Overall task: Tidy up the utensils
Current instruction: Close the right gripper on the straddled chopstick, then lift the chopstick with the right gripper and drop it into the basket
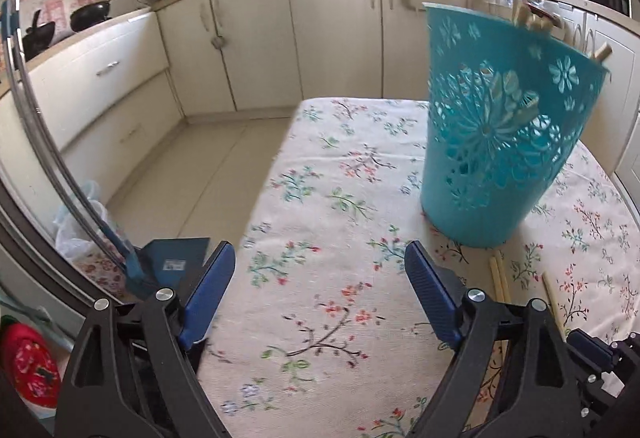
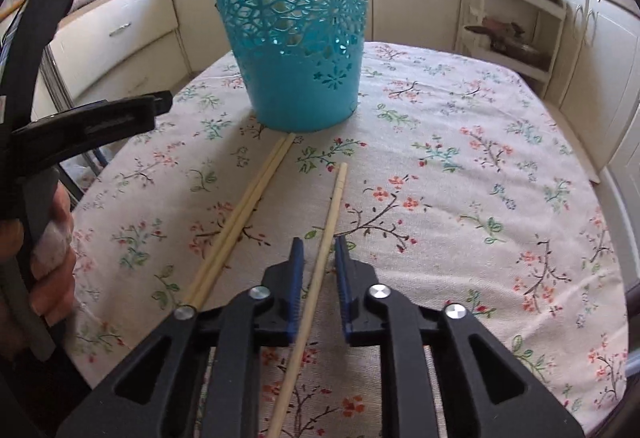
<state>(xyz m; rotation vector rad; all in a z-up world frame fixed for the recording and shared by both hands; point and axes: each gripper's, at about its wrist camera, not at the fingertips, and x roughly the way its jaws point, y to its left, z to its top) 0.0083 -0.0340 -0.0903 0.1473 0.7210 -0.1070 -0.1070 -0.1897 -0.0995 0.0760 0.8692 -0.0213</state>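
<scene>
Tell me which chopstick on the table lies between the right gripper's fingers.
The single chopstick lying alone, right of the touching pair, passes between the right gripper; the pair lies outside its left finger.

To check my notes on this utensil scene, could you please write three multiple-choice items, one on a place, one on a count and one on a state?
1. Where does the pair of chopsticks lie?
A) on the tablecloth before the teal basket
B) on the counter
C) on the floor

2. How many chopsticks lie on the tablecloth?
A) one
B) three
C) six

3. How is the left gripper?
A) shut on a chopstick
B) shut on the basket rim
C) wide open, empty

Answers:
1 A, its tips nearly reach the basket's foot.
2 B, the pair plus a single chopstick.
3 C, only cloth shows between its fingers.
</scene>
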